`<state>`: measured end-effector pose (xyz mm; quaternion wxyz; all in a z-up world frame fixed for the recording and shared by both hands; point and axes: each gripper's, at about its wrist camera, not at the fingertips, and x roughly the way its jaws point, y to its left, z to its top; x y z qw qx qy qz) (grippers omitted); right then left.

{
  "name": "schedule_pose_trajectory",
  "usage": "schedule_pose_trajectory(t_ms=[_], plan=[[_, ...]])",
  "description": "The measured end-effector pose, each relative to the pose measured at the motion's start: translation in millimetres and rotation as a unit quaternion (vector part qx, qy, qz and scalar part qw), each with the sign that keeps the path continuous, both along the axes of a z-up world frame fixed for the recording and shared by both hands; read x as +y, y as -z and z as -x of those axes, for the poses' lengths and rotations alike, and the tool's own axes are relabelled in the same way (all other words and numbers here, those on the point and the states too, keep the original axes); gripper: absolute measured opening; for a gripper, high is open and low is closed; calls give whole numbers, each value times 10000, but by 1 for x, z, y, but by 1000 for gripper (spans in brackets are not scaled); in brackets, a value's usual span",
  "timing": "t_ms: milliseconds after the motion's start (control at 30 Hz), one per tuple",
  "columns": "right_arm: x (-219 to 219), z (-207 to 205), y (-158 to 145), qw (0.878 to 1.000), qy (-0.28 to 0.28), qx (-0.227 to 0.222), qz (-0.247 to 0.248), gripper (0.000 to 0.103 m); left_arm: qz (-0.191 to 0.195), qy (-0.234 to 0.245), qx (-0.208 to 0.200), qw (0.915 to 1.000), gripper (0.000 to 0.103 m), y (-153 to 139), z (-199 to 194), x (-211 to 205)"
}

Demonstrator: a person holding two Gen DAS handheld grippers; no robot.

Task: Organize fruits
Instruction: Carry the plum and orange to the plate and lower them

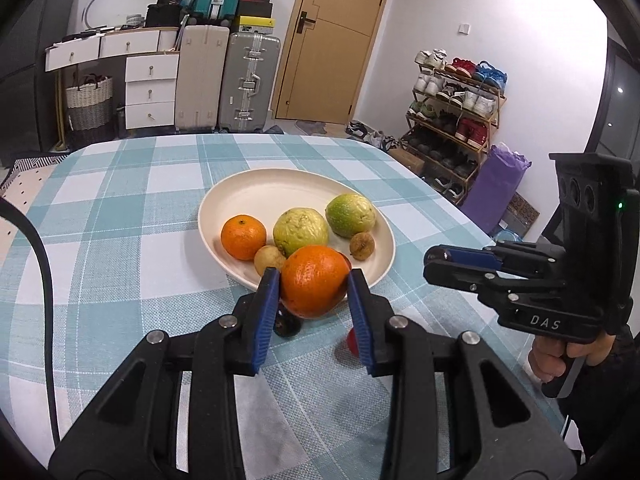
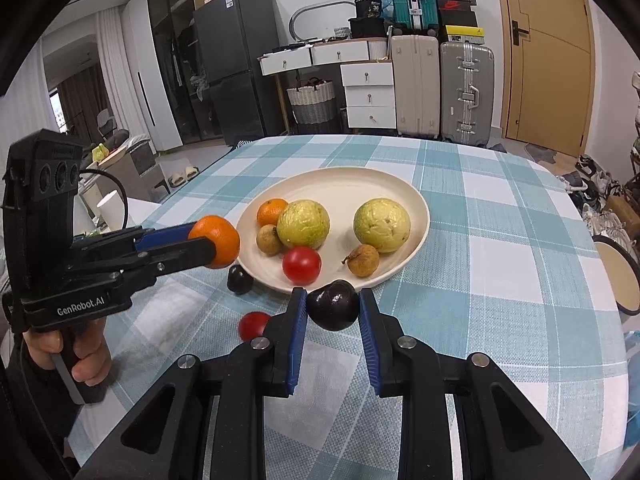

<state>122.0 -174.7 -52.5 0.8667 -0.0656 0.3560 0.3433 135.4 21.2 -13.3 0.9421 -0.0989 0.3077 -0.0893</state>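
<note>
The left gripper is squeezing an orange just above the near rim of the plate. The right gripper is pinching a dark plum by that same rim. Another plum and a tomato are lying on the tablecloth near the plate's near edge.
</note>
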Motion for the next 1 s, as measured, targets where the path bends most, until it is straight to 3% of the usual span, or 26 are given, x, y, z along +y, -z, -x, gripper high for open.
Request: schedule_pose_trajectory(t_ms=[500,1000], plan=[[17,-26,6,9996,86,99,-235,26,-80,-366,-38,9993,32,2,-4,9],[29,-42,20,9995,40,244,-182,26,-66,-283,108,9995,32,6,-24,3]])
